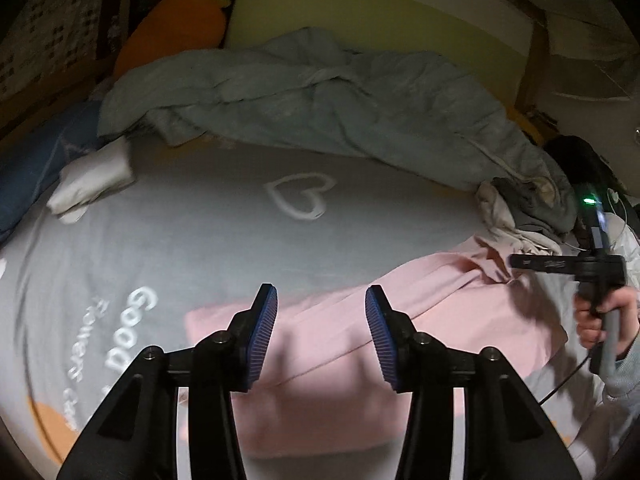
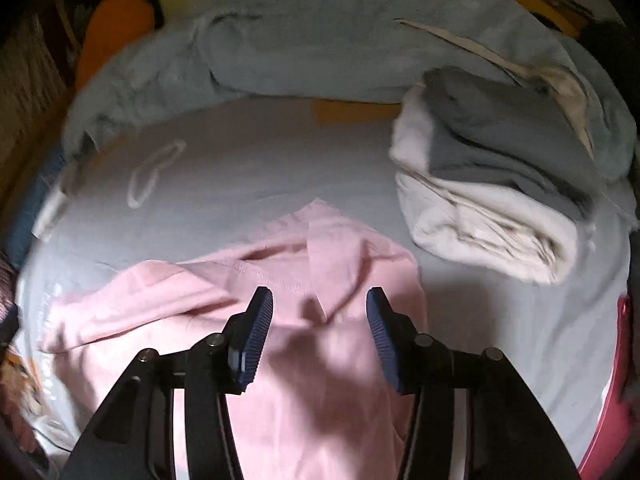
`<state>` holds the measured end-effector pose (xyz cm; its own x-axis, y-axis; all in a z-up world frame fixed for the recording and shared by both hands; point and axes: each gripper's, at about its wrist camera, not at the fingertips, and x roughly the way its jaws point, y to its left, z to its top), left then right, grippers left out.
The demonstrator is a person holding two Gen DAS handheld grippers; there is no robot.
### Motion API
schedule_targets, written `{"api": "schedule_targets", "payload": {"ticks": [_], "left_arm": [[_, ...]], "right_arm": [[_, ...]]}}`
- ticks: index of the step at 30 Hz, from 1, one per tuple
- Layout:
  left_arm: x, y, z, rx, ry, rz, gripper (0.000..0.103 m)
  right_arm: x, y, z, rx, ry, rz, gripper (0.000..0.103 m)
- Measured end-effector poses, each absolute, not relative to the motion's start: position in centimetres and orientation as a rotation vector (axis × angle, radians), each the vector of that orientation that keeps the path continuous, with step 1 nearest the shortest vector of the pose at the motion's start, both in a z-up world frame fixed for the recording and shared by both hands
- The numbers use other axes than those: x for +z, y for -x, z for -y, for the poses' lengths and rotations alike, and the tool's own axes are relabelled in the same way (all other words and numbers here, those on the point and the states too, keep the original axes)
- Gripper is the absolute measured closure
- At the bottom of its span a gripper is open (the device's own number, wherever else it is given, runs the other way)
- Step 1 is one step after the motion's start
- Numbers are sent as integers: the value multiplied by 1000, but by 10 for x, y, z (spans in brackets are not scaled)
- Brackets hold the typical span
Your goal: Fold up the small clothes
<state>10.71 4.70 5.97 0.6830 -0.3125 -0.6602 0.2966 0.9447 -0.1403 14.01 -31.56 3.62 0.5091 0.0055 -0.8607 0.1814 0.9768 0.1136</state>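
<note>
Both claws are hanging part-open and empty above the pink garment: left claw over its left end, right claw nearer its collar.

Bare grey sheet around the white heart print is my open lane on all sides. Beyond the heart the rumpled blue-grey duvet walls it off; right of it sits a pile of folded clothes, left a white bundle. Nearer me than the heart, the pink garment covers the sheet.
</note>
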Motion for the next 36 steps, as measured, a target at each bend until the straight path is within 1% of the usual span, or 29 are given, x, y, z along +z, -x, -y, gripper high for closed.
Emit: {"api": "schedule_targets", "payload": {"ticks": [3, 6, 9, 10, 11, 12, 13, 18, 23, 26, 28, 30, 33, 36], "left_arm": [[43, -108, -34, -371, 9, -740, 58], [19, -108, -25, -388, -42, -782, 58], [3, -113, -29, -364, -53, -819, 58], [0, -115, -31, -361, -39, -833, 58], [-3, -117, -32, -359, -23, -846, 58], [-5, -119, -33, -357, -10, -856, 58], [-6, -120, -34, -352, -2, -862, 58], [-7, -119, -39, -330, 3, -857, 58], [-7, -119, -47, -325, 49, -873, 58], [-5, -118, -50, -308, 49, -871, 58], [-5, -118, -53, -288, 46, -874, 58], [-3, -117, -57, -284, 64, -880, 58], [7, -105, -68, -286, 85, -858, 58], [21, -87, -81, -258, 50, -788, 58]], "right_arm": [[25, -160, 293, -204, -2, -1035, 53], [14, -173, 278, -256, 106, -1036, 53], [5, -181, 271, -273, 151, -1048, 53], [1, -183, 270, -274, 165, -1051, 57], [-2, -186, 270, -279, 175, -1054, 65], [-4, -185, 271, -283, 183, -1061, 85], [-7, -185, 273, -284, 178, -1069, 97], [10, -158, 283, -258, 111, -968, 99], [52, -83, 308, -236, -25, -823, 99], [70, -44, 335, -259, -94, -784, 99], [72, -23, 349, -260, -130, -789, 99], [65, -9, 355, -227, -167, -842, 99], [37, 5, 359, -209, -209, -946, 99], [9, 18, 355, -265, -213, -1022, 99]]}}
